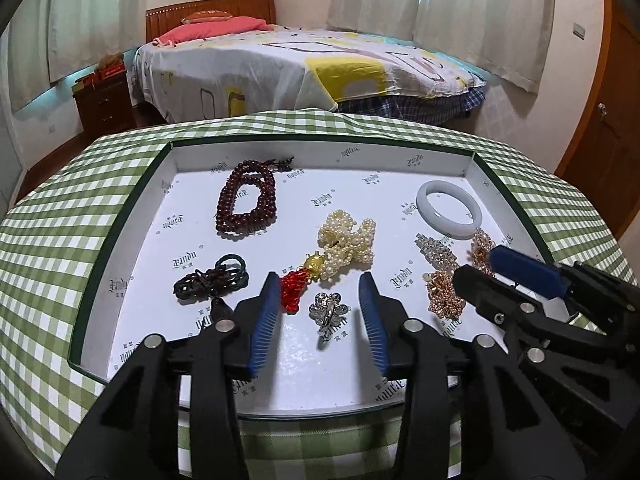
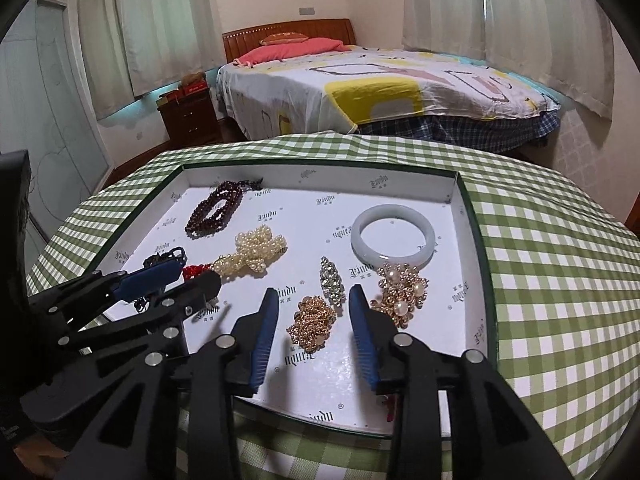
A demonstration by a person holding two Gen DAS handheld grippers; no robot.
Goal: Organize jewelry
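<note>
Both grippers spread, holding nothing. Left gripper (image 1: 320,298) hovers over silver ring (image 1: 325,307) near the white tray's (image 1: 132,216) front edge; right gripper (image 2: 313,308) straddles gold chain cluster (image 2: 311,323) beside rhinestone clip (image 2: 332,286).

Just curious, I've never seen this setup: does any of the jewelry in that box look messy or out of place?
Mostly tidy. The odd spots: the pearl cluster tangles with the red tassel, and the gold-and-pearl brooch crowds the white bangle. A small red bit also lies at the tray's near edge.
</note>
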